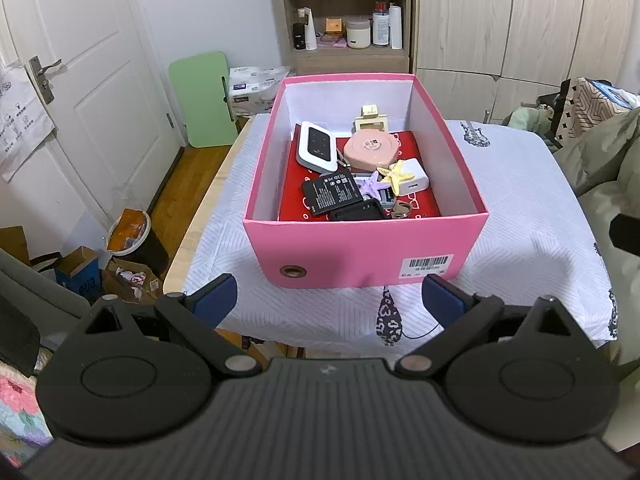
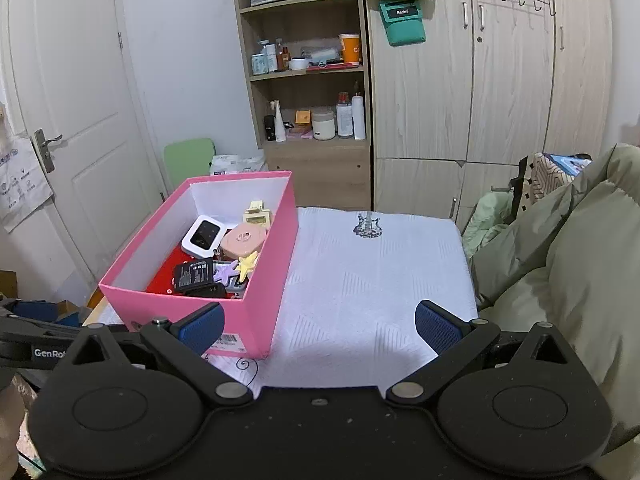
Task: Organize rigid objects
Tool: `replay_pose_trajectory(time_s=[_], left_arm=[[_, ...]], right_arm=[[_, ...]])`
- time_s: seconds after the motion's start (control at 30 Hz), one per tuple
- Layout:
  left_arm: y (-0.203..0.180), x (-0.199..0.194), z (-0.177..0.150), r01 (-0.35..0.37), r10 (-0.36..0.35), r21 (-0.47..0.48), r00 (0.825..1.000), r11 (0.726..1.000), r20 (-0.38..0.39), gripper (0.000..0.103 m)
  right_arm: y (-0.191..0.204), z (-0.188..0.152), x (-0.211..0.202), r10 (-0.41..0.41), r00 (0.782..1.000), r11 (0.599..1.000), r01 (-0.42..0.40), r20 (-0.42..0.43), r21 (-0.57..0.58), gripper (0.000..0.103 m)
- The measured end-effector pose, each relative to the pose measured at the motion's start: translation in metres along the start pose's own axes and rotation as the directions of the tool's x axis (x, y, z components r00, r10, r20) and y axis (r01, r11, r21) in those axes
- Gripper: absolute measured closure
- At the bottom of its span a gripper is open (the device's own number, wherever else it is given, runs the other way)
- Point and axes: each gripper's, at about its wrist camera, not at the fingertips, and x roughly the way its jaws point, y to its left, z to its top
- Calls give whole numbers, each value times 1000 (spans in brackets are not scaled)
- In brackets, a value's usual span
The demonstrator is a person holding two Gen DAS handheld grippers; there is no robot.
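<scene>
A pink box [image 1: 360, 248] [image 2: 256, 312] stands on the white cloth-covered table [image 1: 532, 216] [image 2: 372, 272]. Inside it lie a white pocket router [image 1: 318, 151] [image 2: 203, 237], a round pink case [image 1: 372, 149] [image 2: 243, 242], a black battery [image 1: 331, 192] [image 2: 194, 274], a purple starfish [image 1: 373, 185] [image 2: 226, 272], a yellow starfish [image 1: 396, 174] [image 2: 247, 264], a white charger [image 1: 416, 178] and a cream clip [image 1: 371, 118] [image 2: 258, 212], all on a red base [image 1: 294, 196]. My left gripper [image 1: 330, 300] hangs open before the box's front wall. My right gripper [image 2: 320, 328] is open over the cloth, right of the box. Both hold nothing.
Left of the table the floor holds a bin [image 1: 134, 236], cardboard and a green board [image 1: 202, 98]. A shelf unit [image 2: 308, 80] and wardrobe [image 2: 500, 80] stand behind. Bedding and olive cushions [image 2: 568, 248] crowd the table's right edge. Bare cloth lies right of the box.
</scene>
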Motion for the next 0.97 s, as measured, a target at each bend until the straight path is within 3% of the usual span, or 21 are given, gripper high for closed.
replay_pose_trajectory(time_s=[0.97], left_arm=[[-1, -6, -6, -13, 13, 15, 1000, 1000, 13, 1]], right_arm=[[-5, -11, -2, -67, 998, 998, 67, -1, 20, 0]])
